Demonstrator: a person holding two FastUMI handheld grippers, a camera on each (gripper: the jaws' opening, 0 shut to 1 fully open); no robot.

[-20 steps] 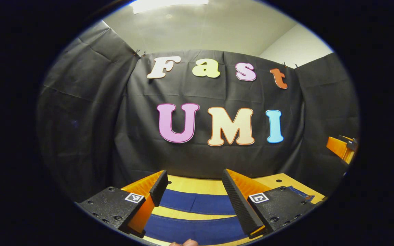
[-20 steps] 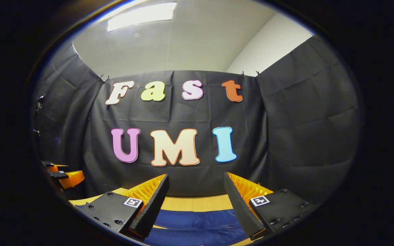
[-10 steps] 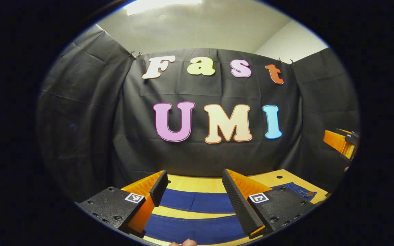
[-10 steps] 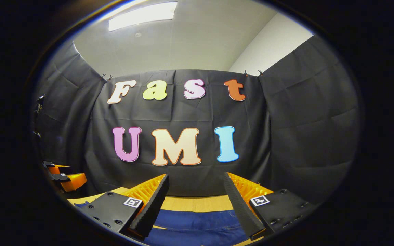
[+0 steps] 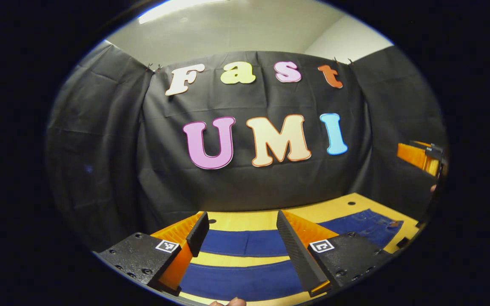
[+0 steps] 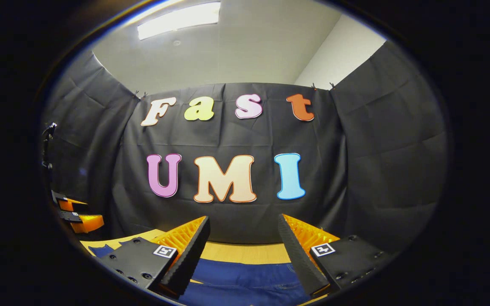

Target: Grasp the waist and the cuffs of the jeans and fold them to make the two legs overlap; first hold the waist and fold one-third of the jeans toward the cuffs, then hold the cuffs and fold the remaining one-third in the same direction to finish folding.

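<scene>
Below both hovering grippers, the jeans (image 5: 245, 242) lie flat on the wooden counter (image 5: 245, 221), legs apart, while the left gripper (image 5: 241, 238) and the right gripper (image 6: 243, 246) each hold their fingers spread wide on nothing, the right one also showing at 3 o'clock in the left gripper view.

open air above flat jeans (image 5: 245, 242), cloth wall (image 5: 100, 148) behind table (image 5: 245, 221)

jeans (image 5: 245, 243): dark blue denim, plain | table (image 5: 245, 221): yellow-tan wood with small dark holes | booth wall (image 5: 100, 148): black cloth | ceiling (image 6: 236, 51): pale grey
</scene>
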